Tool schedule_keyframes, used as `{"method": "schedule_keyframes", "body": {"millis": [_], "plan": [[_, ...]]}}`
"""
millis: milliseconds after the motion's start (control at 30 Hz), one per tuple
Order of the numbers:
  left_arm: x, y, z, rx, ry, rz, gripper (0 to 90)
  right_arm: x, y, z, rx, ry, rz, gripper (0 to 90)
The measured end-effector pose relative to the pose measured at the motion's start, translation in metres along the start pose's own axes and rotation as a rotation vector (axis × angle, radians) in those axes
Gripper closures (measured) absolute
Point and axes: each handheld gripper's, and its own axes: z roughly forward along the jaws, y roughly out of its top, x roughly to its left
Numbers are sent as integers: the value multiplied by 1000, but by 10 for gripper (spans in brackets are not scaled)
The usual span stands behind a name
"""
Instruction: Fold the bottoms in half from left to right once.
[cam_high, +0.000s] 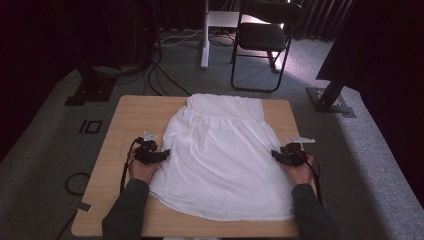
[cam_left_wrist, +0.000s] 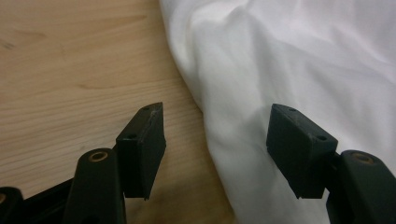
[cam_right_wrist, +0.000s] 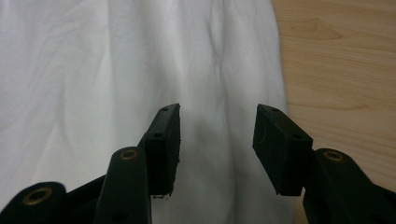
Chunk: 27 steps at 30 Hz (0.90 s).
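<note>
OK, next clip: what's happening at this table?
A person has a white garment spread flat on a wooden table and works it from both sides. The left hand-held gripper sits at the garment's left edge, the right hand-held gripper at its right edge. In both gripper views the jaws stand apart: the left pair straddles the cloth's edge, the right pair hangs over cloth just inside its edge. Neither has pinched any fabric yet.
</note>
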Motion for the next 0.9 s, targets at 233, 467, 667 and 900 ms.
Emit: {"method": "schedule_keyframes", "body": {"millis": [233, 467, 667, 900], "plan": [[-9, -3, -3, 9, -73, 85, 873, 3, -1, 11, 39, -40, -27, 803], [-21, -30, -44, 8, -17, 213, 892, 1, -17, -4, 31, -34, -2, 885], [-33, -68, -88, -20, -16, 247, 894, 17, -45, -31, 41, -4, -10, 885], [-51, -116, -121, -13, -73, 236, 895, 39, -83, -71, 65, -1, -47, 885]]}}
